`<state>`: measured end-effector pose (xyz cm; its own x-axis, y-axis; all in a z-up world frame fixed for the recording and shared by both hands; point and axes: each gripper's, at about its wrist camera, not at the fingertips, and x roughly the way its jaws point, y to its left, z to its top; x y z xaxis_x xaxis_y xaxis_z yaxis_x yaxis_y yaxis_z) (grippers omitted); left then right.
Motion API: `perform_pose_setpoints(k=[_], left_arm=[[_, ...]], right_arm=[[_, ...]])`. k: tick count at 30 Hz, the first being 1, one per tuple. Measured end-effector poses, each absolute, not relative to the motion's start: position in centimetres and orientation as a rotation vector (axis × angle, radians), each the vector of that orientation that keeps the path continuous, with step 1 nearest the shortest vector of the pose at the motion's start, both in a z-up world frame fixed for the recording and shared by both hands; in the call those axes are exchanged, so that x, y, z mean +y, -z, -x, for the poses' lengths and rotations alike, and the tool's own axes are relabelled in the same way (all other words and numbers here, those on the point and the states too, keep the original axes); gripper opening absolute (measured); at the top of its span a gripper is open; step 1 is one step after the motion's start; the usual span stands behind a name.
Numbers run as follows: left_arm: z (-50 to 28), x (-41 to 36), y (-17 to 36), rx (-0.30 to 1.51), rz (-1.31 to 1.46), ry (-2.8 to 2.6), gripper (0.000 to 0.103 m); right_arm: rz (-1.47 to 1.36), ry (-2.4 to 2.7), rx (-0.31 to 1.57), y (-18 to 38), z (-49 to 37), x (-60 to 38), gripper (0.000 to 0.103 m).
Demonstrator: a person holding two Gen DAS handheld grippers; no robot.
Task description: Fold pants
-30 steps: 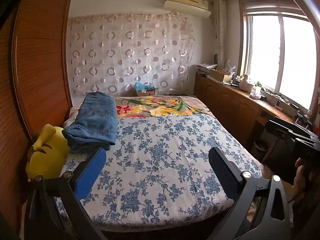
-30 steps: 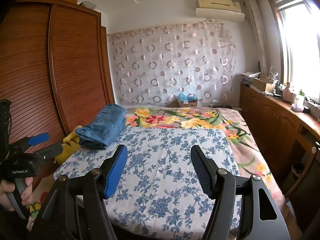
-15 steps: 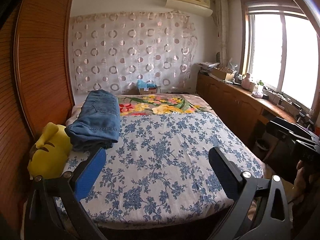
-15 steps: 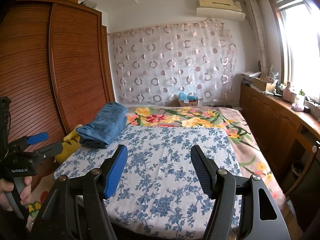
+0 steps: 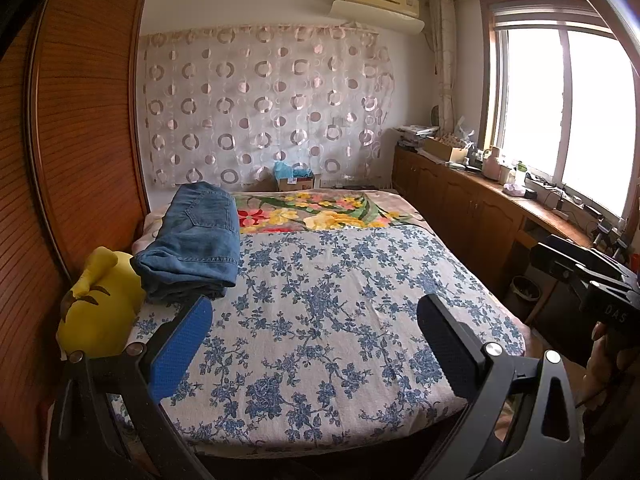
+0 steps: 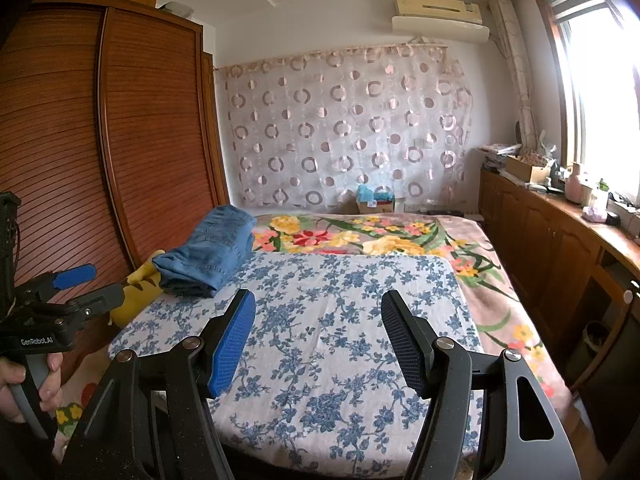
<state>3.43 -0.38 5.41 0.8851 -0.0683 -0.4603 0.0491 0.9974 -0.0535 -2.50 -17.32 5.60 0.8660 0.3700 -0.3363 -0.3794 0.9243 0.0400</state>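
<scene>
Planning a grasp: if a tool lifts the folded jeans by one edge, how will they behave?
The folded jeans are stacked denim layers, so they would probably sag and unfold rather than lift stiffly. The stack looks thick, likely heavy for its size. On the floral sheet they would probably drag, not slide.

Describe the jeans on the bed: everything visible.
The jeans are mid-blue denim with pale stitched seams and a back pocket showing on top. They lie folded into a thick, layered bundle along the left side of the bed, beside the wooden wardrobe, the folded end facing the camera. They rest partly on the blue-flowered cover and reach back beside the bright floral blanket. The yellow plush toy presses against their near corner. Neither claw touches them.
</scene>
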Motion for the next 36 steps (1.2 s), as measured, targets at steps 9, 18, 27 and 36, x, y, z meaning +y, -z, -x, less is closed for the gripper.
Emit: perform_pose_setpoints(k=[9, 18, 27, 36], left_arm=[[-3.42, -0.35, -5.41, 0.479, 0.04, 0.061, 0.102], [-3.38, -0.29, -5.39, 0.478, 0.039, 0.061, 0.102], [-3.38, -0.24, -5.33, 0.478, 0.039, 0.062, 0.102], [-3.36, -0.34, -5.28, 0.476, 0.039, 0.061, 0.102]], right_arm=[[0.029, -0.395, 0.345, -5.46, 2.61, -17.34, 0.067], [0.028, -0.398, 0.344, -5.42, 2.72, -17.34, 0.067], [0.028, -0.394, 0.34, -5.49, 2.86, -17.34, 0.067], [0.03, -0.394, 0.339, -5.48, 2.9, -17.33, 0.067]])
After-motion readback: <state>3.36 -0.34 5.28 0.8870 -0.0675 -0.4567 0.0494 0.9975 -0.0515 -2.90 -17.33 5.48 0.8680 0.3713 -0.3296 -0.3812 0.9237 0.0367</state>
